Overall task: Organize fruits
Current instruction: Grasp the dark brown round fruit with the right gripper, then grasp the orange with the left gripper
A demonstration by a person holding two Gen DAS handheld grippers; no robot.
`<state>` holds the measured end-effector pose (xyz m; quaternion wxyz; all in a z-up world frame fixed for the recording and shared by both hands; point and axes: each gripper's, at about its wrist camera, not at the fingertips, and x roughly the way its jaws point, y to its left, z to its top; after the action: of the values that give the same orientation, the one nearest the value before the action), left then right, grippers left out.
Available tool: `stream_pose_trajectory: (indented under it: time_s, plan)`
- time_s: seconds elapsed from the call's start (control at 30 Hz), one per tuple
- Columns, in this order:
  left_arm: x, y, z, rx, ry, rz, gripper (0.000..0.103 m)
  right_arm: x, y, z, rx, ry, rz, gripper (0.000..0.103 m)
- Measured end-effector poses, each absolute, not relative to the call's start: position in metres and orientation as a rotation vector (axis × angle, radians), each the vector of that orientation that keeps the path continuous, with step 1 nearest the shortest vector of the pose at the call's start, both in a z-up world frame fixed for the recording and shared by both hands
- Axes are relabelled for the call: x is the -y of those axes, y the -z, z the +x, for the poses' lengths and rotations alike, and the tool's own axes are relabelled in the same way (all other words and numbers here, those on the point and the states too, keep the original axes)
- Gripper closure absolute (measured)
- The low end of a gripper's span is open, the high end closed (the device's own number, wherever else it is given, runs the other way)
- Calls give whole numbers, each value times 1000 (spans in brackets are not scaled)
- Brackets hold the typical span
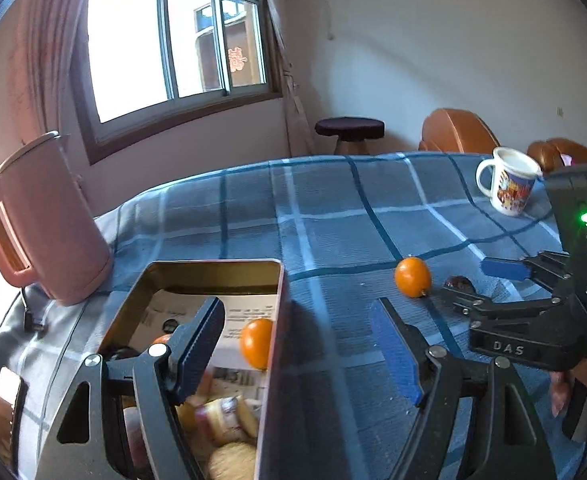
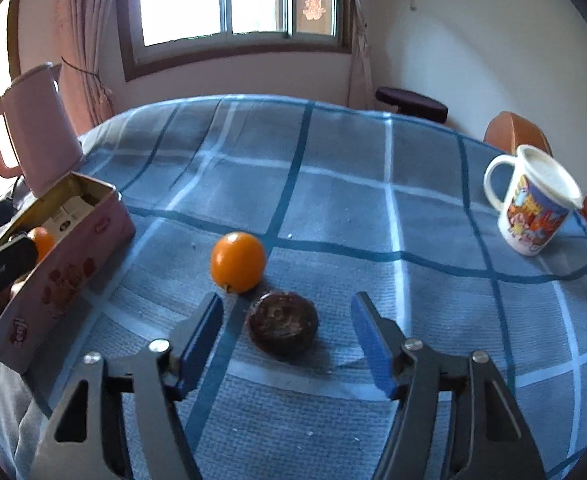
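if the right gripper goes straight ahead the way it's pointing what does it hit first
Most likely the dark round fruit: it lies on the tablecloth just ahead of the open right gripper, in line with the gap. The orange sits beyond, left. Depth is uncertain.

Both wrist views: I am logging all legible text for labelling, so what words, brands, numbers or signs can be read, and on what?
"DAS": raised letters on the right gripper, on its black frame.
Red logo on the pink rectangular metal tin: blurred, unreadable.
Printed paper sheet inside the tin: too small to read.
Red ornament in the window: unreadable.
White cartoon-print mug: pictures only, no legible text.
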<state>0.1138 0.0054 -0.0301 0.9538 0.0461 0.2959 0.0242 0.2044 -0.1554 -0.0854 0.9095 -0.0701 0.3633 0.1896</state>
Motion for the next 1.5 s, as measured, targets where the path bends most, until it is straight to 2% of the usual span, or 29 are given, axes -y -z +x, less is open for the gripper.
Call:
stream_pose_trajectory:
  time_s: [0.27,0.33,1.0,1.07,1.2,1.33,1.5]
  plan:
    - [10,36,137,-649,-12,106,26,162,104,222,-856,-419,-89,53]
    - [13,39,144,-666,0,103,26,161,103,220,-852,-425,-92,61]
    - [70,76,217,-823,148,70,27,228,94,231,-793,-194,15,62]
    - [72,80,223,-833,156,68,39,233,94,232,-794,-200,43,62]
    - [71,86,231,-848,166,53,47,230,92,231,-783,-212,32,62]
    - [67,88,234,-863,206,8,64,227,92,229,-779,-229,25,61]
    - [69,85,229,-840,216,21,65,223,92,228,-776,-238,7,62]
